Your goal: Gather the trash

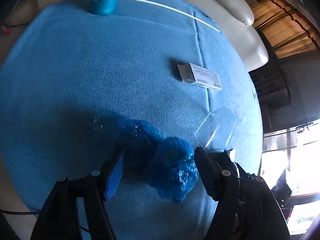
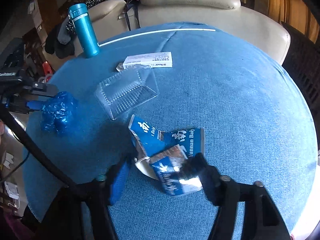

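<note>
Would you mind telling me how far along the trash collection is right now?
Nothing looks binned yet; no bin shows. In hand: the left tool is around the blue bag, and the right tool is around the torn blue carton; I cannot tell whether either grip has closed. Left on the cloth: the clear tray and white box.

The bench held one crumpled blue plastic bag (image 2: 57, 113), one clear plastic clamshell container (image 2: 128, 91), one torn blue carton (image 2: 170, 156), one white cardboard box (image 2: 149, 60), one teal metal flask (image 2: 85, 31) and one thin white rod (image 2: 156, 32).
</note>
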`<state>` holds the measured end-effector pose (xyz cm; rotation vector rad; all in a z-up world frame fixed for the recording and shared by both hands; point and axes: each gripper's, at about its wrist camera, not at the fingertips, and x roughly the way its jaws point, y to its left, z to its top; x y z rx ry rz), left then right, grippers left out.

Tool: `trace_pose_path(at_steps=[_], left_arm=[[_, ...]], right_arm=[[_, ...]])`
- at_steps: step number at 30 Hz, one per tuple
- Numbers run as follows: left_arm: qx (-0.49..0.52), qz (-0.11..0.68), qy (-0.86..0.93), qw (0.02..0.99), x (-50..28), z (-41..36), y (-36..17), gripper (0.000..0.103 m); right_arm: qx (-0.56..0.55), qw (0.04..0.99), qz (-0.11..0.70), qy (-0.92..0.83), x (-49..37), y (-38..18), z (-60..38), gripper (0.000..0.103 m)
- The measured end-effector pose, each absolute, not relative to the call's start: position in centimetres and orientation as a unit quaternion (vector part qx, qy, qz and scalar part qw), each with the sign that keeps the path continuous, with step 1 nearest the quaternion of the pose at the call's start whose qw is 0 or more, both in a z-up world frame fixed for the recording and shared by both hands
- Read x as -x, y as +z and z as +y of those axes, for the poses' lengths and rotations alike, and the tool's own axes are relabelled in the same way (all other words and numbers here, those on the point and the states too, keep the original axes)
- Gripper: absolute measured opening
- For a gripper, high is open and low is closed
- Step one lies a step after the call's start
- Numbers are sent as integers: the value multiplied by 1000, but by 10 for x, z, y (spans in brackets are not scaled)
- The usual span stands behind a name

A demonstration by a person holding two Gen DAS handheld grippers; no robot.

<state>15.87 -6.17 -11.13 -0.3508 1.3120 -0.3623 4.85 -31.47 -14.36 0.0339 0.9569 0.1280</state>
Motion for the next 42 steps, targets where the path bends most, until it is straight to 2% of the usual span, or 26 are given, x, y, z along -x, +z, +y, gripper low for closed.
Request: trace_pose_path(at_steps=[4, 5, 8, 10, 12, 21, 27, 33, 42], left_arm=[[151, 596, -157, 773, -159, -70, -115, 69], [149, 597, -158, 772, -159, -73, -118, 61], [147, 588, -168, 778, -159, -75, -118, 50], [135, 580, -170, 785, -157, -79, -114, 46], [125, 573, -172, 791, -154, -80, -112, 44], [87, 539, -170, 820, -131, -82, -88, 43], [36, 474, -168, 863, -100, -92, -49, 43], [-26, 401, -175, 899, -61, -115, -11, 43], [-73, 317, -213, 921, -11, -150, 23, 43]], right_arm=[[-42, 889, 452, 65, -50, -141, -318, 47], [-44, 889, 451, 62, -50, -140, -318, 44], [-75, 890, 446, 59, -45, -135, -324, 42], [-106, 890, 440, 56, -41, -131, -330, 35], [-148, 886, 437, 55, -34, -131, -340, 33], [-317, 853, 408, 67, -5, -136, -377, 32], [-412, 827, 375, 81, 14, -144, -396, 32], [-450, 823, 332, 99, 44, -127, -406, 32], [-455, 850, 240, 116, 101, -66, -415, 32]])
